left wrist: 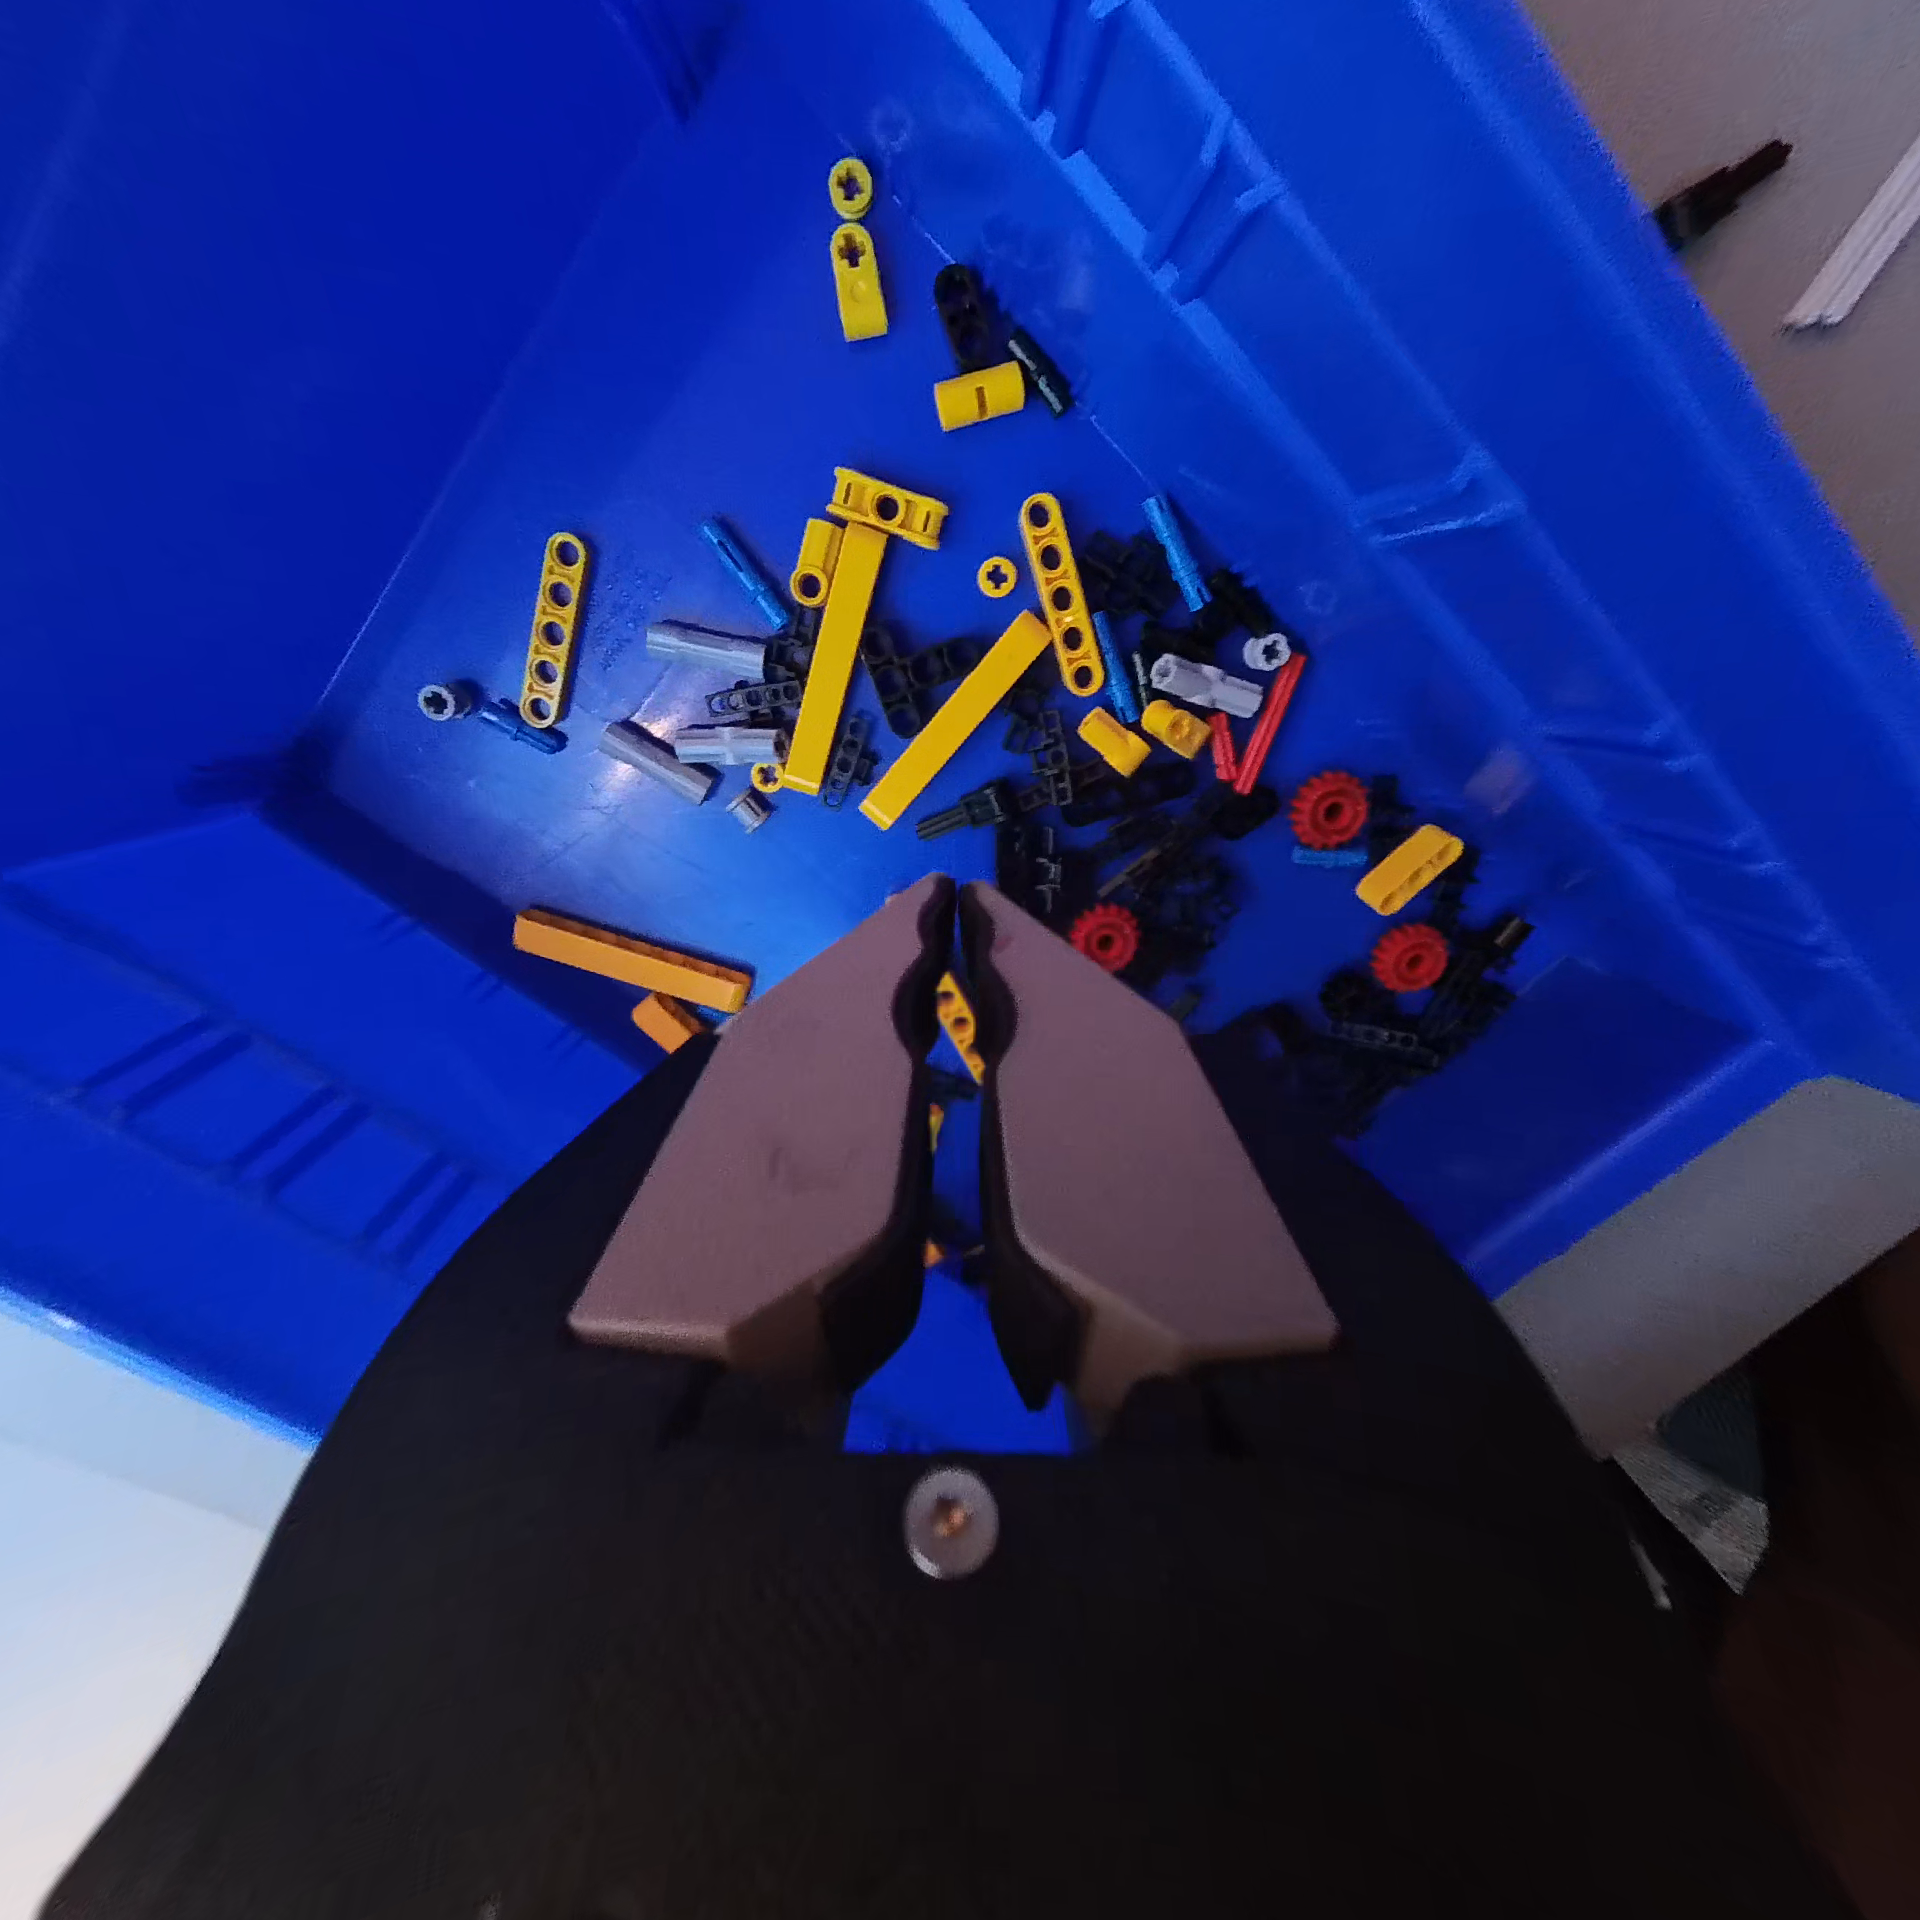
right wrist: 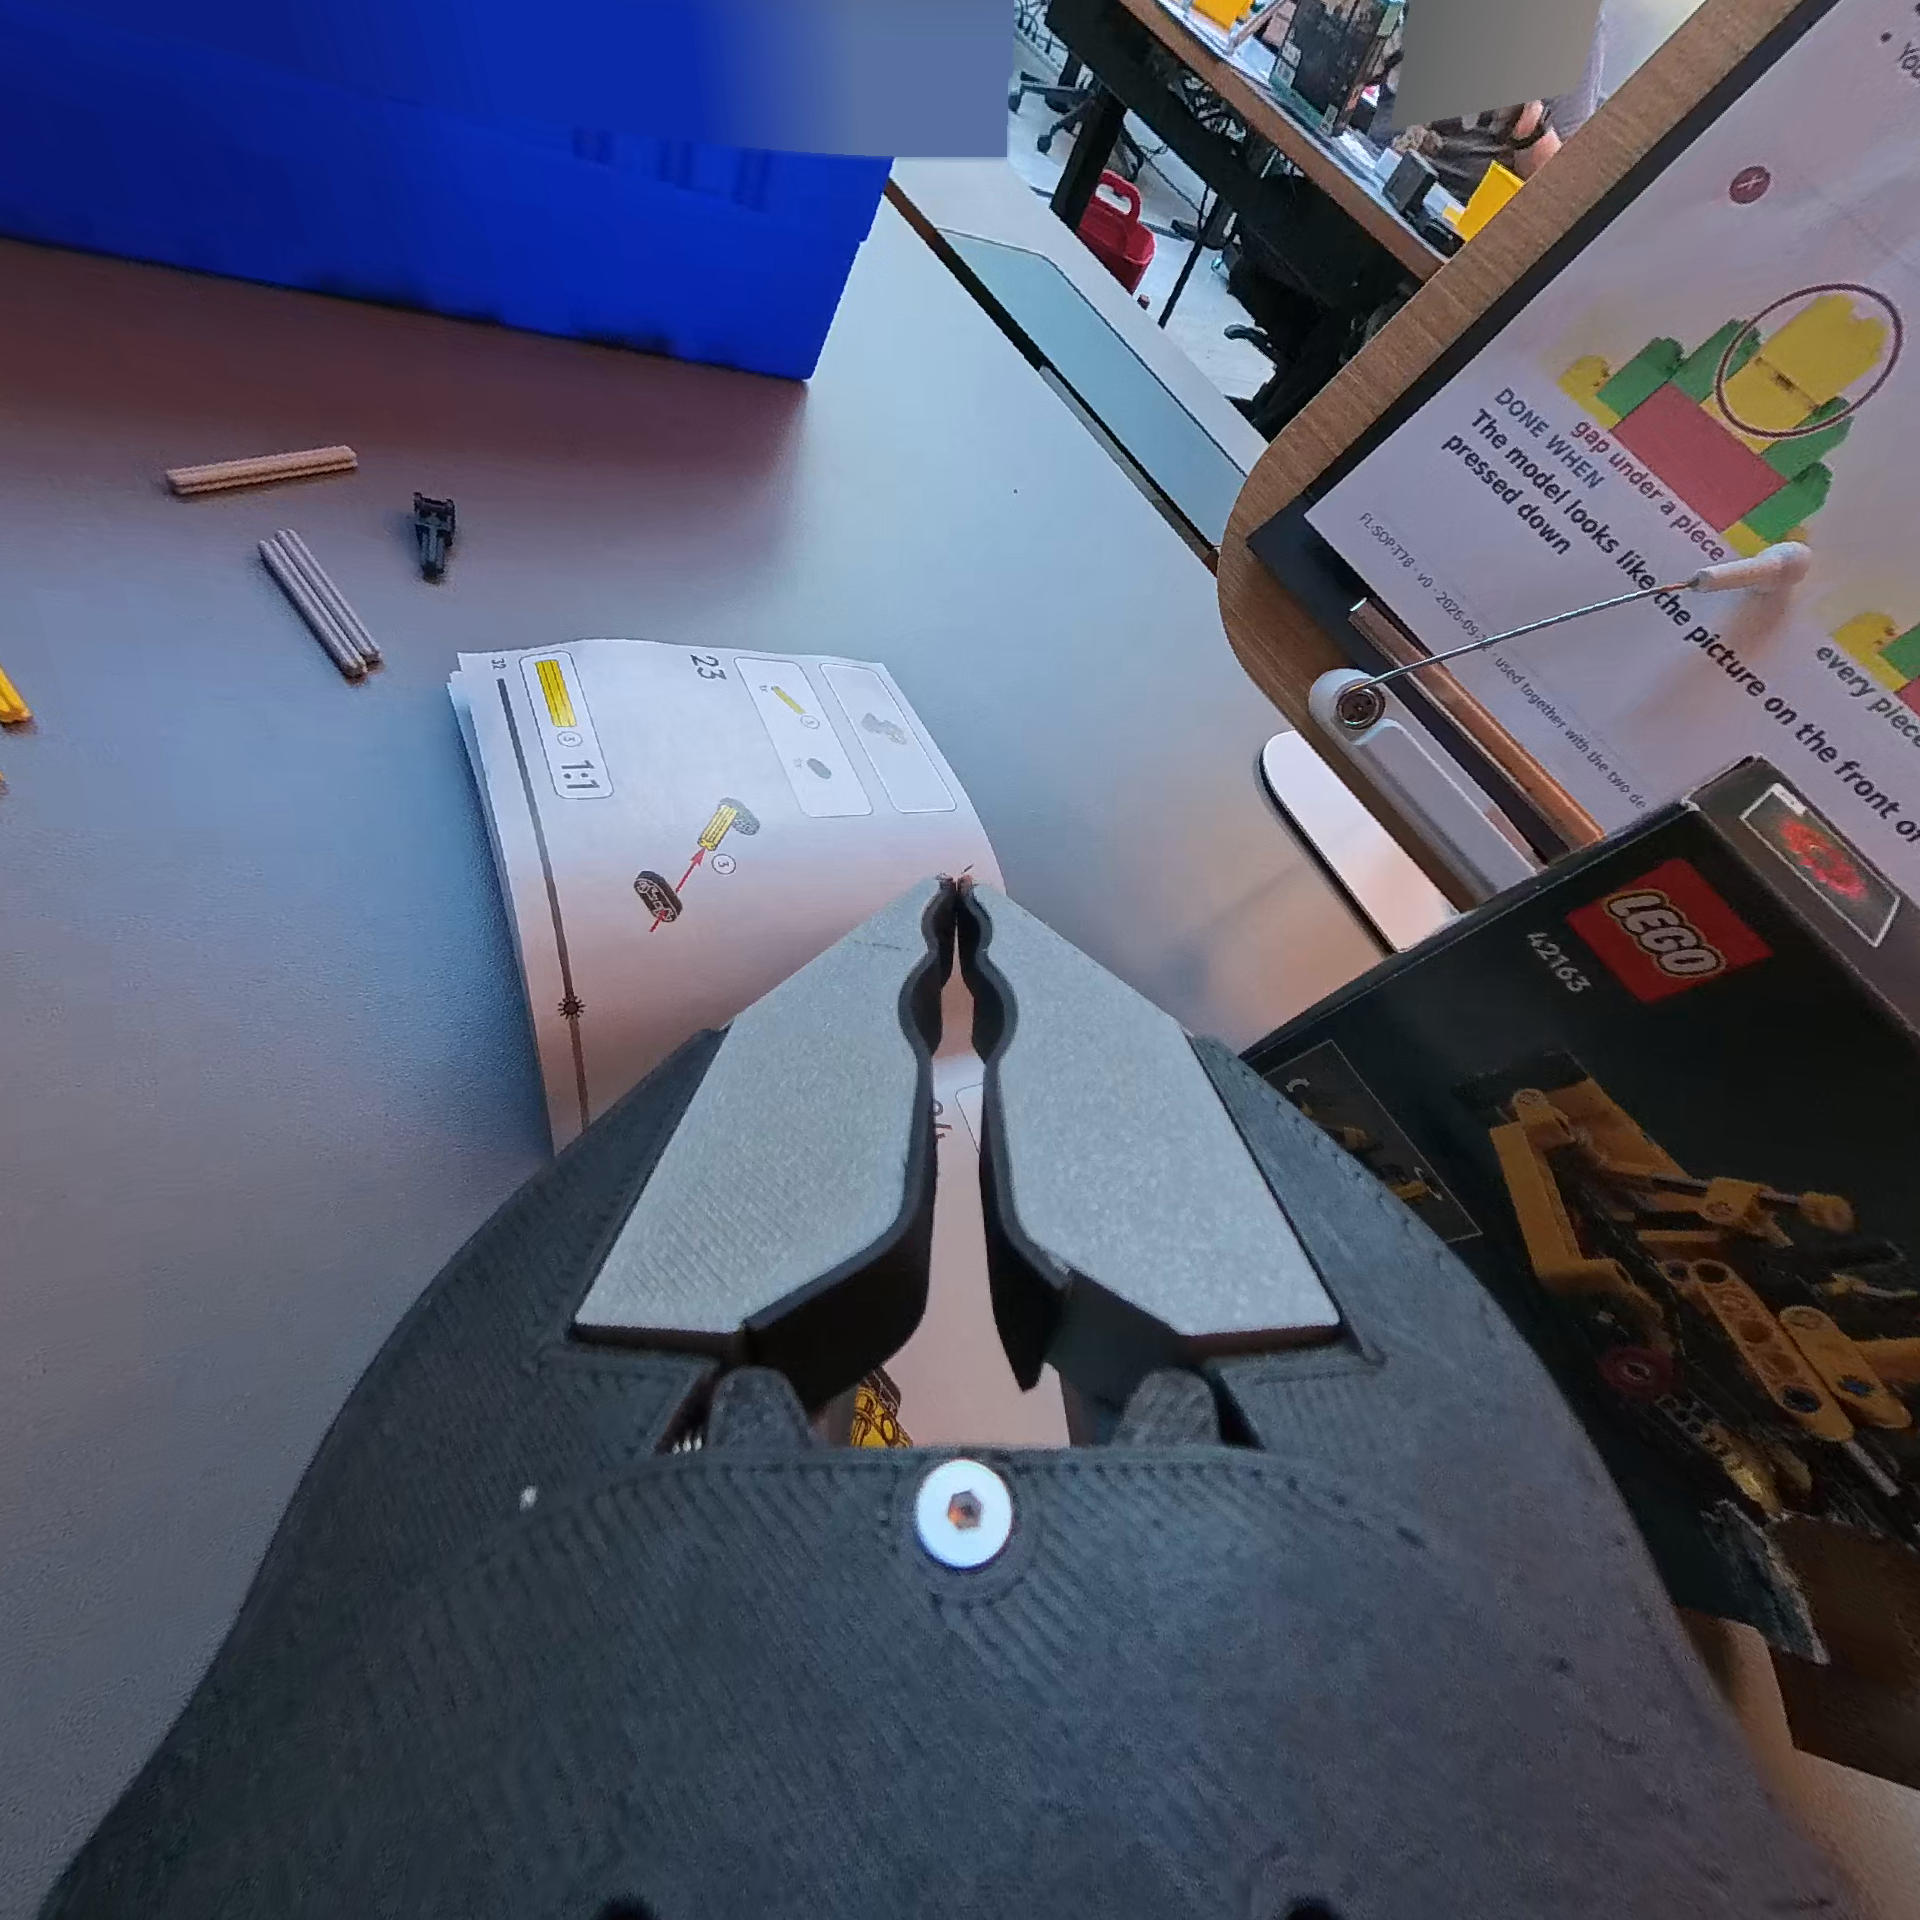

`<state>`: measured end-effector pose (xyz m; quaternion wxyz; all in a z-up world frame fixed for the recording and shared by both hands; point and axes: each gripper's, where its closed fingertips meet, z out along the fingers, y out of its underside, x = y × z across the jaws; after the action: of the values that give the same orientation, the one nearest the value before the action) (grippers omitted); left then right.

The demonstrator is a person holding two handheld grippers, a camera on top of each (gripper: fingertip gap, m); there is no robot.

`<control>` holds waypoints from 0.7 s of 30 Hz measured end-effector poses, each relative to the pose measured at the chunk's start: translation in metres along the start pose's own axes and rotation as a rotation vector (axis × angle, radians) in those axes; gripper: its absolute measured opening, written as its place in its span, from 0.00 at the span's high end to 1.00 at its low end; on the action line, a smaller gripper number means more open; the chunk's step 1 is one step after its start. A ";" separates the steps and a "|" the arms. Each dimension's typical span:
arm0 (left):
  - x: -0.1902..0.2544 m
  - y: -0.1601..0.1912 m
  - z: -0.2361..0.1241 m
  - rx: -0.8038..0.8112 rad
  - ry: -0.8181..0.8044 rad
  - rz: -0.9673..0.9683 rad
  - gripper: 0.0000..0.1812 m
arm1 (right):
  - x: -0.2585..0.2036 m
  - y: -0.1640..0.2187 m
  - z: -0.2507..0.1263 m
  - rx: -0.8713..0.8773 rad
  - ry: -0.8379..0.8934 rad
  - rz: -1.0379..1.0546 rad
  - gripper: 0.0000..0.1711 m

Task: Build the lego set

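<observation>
While three red gears (left wrist: pixel 1327 808) fleck the bin (left wrist: pixel 312 416).

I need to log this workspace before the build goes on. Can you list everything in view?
blue bin: one, blue, on the table
loose lego pieces: many; yellow, black, grey, red, blue; in the bin
grooved rods: two, tan-grey, on the table
black pin: one, beside the rods
instruction booklet: one, white, open
lego box: one, black, at the right
left gripper: shut, over the bin
right gripper: shut, over the booklet
</observation>
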<state>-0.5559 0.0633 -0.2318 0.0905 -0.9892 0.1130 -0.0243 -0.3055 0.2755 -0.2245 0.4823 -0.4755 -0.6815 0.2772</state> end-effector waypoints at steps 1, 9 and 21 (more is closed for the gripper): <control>-0.007 0.003 0.000 -0.010 -0.033 -0.010 1.00 | 0.000 0.000 0.000 0.001 0.000 0.000 1.00; -0.043 0.009 0.002 -0.022 -0.137 -0.108 1.00 | 0.000 -0.001 -0.001 0.005 -0.003 0.000 1.00; -0.046 0.008 0.002 -0.011 -0.159 -0.104 1.00 | -0.001 -0.001 -0.001 0.005 -0.005 -0.001 1.00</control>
<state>-0.6022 0.0669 -0.2366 0.0924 -0.9930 0.0542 0.0503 -0.3050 0.2743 -0.2240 0.4819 -0.4732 -0.6822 0.2799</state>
